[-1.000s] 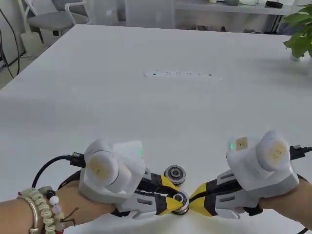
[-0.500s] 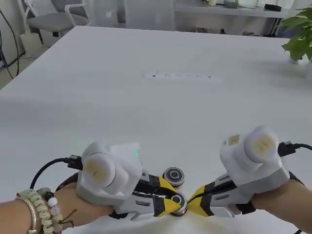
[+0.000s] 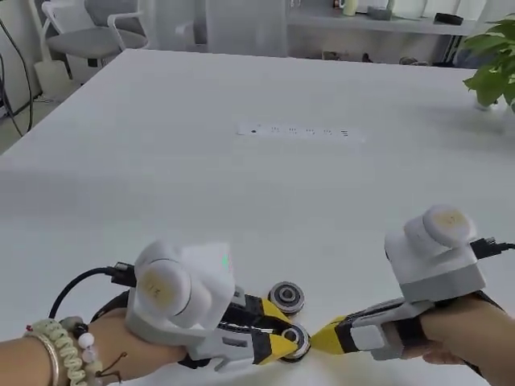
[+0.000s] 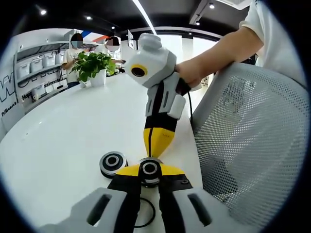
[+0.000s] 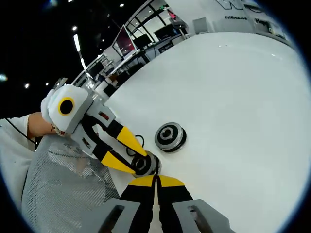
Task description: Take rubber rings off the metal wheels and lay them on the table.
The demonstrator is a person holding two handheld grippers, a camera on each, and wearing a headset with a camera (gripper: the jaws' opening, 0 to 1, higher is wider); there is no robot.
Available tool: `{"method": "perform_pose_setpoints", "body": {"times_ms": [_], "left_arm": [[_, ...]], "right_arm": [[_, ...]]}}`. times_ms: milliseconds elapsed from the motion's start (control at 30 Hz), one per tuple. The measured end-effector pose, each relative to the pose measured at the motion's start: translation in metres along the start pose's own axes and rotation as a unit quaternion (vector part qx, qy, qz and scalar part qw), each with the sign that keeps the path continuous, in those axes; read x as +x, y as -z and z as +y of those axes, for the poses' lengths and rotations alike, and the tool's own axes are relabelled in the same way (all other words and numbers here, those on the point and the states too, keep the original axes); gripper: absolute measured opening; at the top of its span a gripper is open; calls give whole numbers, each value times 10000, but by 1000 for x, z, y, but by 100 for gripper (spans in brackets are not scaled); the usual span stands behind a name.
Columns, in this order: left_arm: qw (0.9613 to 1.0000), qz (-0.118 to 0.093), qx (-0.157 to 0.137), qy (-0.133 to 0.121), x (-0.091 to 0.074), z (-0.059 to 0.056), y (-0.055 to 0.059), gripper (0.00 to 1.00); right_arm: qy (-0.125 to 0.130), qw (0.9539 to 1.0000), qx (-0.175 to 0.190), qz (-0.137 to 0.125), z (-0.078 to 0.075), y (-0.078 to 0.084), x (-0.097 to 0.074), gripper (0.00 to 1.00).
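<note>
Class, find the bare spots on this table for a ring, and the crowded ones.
Free: the wide stretch of table between power strip and loose wheel. Crowded: near edge, where left claw and right claw meet at the gripped wheel.

Office or showroom: big white table (image 3: 145,153), swivel chair (image 3: 84,32), potted plant (image 3: 492,64), wall shelves (image 4: 30,73) holding bins.

A wide white table (image 3: 241,185) is stretching away under bright, even light, with a white power strip (image 3: 294,130) lying near its middle. A green potted plant (image 3: 492,68) is standing at the far right corner. A grey office chair (image 3: 80,32) is sitting beyond the far left edge. Strip lights (image 4: 143,14) are glowing on a dark ceiling.
</note>
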State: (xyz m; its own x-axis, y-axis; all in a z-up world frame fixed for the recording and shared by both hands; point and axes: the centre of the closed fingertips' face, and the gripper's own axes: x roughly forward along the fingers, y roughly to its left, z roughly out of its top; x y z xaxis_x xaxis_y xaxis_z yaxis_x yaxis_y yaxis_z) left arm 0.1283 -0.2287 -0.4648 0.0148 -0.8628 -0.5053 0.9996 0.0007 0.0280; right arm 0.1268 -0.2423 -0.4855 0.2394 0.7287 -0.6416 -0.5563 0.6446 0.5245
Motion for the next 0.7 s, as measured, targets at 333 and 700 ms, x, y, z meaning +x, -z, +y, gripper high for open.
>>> {"method": "perform_pose_setpoints", "body": {"times_ms": [333, 700], "left_arm": [[10000, -9, -10, -4, 0, 0, 0, 7], [10000, -26, -11, 3, 0, 0, 0, 7]], "right_arm": [[-244, 9975, 632, -220, 0, -1, -1, 0], [-416, 9954, 736, -442, 5, -9, -4, 0]]}}
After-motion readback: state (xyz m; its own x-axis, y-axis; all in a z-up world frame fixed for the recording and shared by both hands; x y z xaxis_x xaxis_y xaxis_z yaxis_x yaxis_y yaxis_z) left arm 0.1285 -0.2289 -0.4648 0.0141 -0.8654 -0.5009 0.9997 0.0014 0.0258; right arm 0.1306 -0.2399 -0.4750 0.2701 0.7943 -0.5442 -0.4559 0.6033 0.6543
